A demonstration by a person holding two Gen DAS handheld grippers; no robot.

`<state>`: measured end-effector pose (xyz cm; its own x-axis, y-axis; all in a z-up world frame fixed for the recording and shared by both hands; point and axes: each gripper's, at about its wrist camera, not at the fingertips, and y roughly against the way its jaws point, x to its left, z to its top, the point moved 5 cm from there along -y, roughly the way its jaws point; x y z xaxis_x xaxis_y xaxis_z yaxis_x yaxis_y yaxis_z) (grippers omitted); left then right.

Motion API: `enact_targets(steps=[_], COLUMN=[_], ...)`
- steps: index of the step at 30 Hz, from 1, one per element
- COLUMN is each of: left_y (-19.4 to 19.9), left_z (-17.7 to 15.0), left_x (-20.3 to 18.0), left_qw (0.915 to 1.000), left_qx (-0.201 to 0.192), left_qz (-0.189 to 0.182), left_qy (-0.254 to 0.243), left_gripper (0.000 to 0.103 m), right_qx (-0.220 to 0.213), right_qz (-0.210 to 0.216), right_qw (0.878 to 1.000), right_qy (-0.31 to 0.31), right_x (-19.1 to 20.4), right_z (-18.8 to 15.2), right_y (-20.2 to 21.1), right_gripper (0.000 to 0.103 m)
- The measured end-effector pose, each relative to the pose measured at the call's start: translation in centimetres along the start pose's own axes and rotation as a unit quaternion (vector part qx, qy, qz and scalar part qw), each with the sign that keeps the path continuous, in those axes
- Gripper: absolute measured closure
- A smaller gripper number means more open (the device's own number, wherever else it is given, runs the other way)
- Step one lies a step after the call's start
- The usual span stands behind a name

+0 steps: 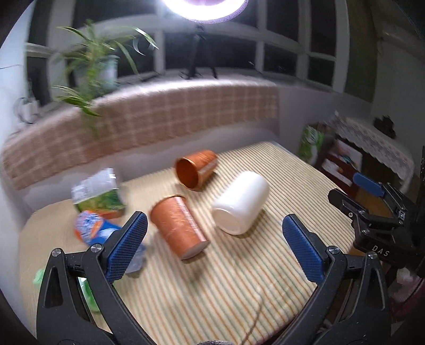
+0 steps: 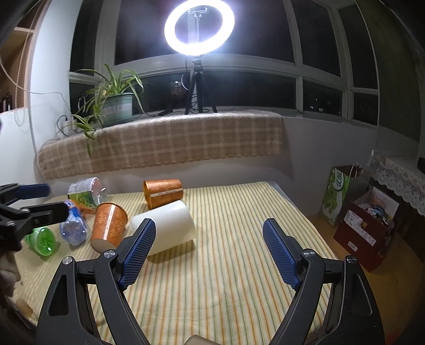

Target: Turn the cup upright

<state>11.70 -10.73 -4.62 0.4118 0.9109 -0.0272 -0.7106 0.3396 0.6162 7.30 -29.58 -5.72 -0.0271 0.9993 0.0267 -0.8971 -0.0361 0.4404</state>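
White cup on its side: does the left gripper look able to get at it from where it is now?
Probably yes. The left gripper is open and empty, and the white cup lies just ahead on the striped cloth. The near orange cup lies close alongside, apart from it, so it may get nudged.

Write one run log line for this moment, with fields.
left claw: open, empty | right claw: open, empty | white cup: on side | orange cups: two, on side

The left wrist view is motion-blurred; its ring light is cut by the top edge; the left gripper's finger hides the white cup's base.
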Motion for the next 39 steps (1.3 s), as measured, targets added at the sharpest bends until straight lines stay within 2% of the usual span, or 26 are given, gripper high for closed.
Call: enact_targets(steps=[5, 9, 14, 21, 30, 33, 39], left_y=[-3.1, -5.6, -9.0, -13.0, -16.4, -17.1, -17.7], left_z=[0.6, 1.1, 1.4, 1.3, 0.6, 0.4, 0.2], left_x=[-2.0, -3.7, -5.0, -6.2, -6.2, -6.0, -5.7], left_qw=[0.9966, 0.9919, 0.9837, 0.9674, 0.9561, 0.9548, 0.9541], left_qx=[0.057, 0.091, 0.136, 0.190, 0.226, 0.232, 0.240], left_qz=[-0.049, -0.062, -0.056, -0.038, -0.031, -0.026, -0.028], left_qy=[-0.032, -0.063, -0.104, -0.164, -0.184, -0.184, -0.177], left_gripper=[0.003, 0.003, 0.005, 0.005, 0.011, 0.017, 0.021], right_qx=[0.008, 0.016, 0.020, 0.033, 0.048, 0.054, 0.064], right_qz=[-0.007, -0.010, -0.018, -0.026, -0.031, -0.030, -0.025], right_qw=[1.000, 0.999, 0.999, 0.996, 0.994, 0.992, 0.990], right_qy=[-0.012, -0.025, -0.040, -0.073, -0.097, -0.108, -0.122], right_x=[-1.4, -2.7, -4.4, -6.9, -8.7, -9.2, -9.7], right_z=[-0.7, -1.2, -1.8, -2.9, -3.9, -4.1, -4.4], right_y=[-0.2, -0.4, -0.5, -1.2, -1.8, -2.1, -2.7], right_gripper=[0.020, 0.020, 0.020, 0.020, 0.020, 0.020, 0.020])
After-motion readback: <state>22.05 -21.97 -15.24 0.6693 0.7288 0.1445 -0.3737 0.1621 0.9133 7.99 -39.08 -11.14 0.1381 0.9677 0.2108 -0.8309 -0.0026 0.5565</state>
